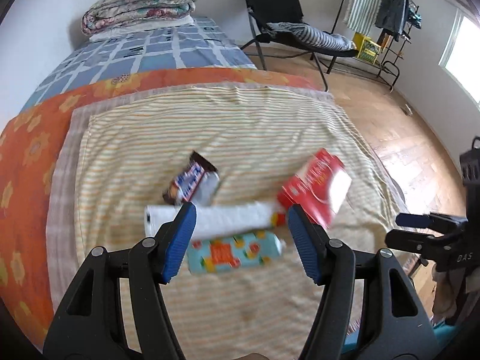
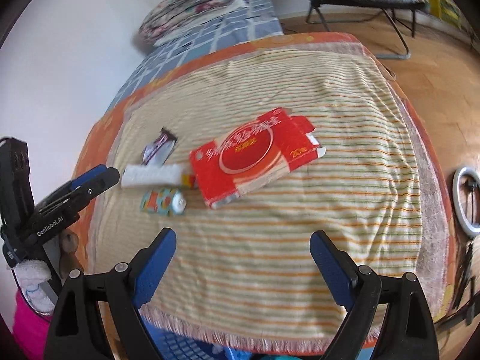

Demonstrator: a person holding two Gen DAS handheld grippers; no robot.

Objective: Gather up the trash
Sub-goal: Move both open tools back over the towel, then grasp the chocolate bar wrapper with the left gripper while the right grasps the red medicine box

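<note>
We see four pieces of trash lying close together on a striped towel that covers the foot of a bed. The towel is soft and ribbed, pale yellow with thin orange and green lines, and has a fringe at its near edge. Under it lies an orange blanket with flowers, and further back a blue checked sheet with a folded floral quilt on top.

The trash is a flat red cardboard box with one end flap open, a white tube with a red and yellow end, a dark shiny chocolate bar wrapper, and a small light-blue packet with a colourful print. The tube touches the box at one end, the wrapper lies just behind the tube, and the packet just in front of it.

Our left gripper hangs above the tube and the packet with its blue ribbed pads spread apart and nothing between them. Our right gripper is also spread wide and empty, over bare towel, nearer to us than the box. Nothing stands between the grippers and the trash.

Beside the bed, on the wooden floor, there is a black folding chair with striped cloth, and a clothes rack near the window.
</note>
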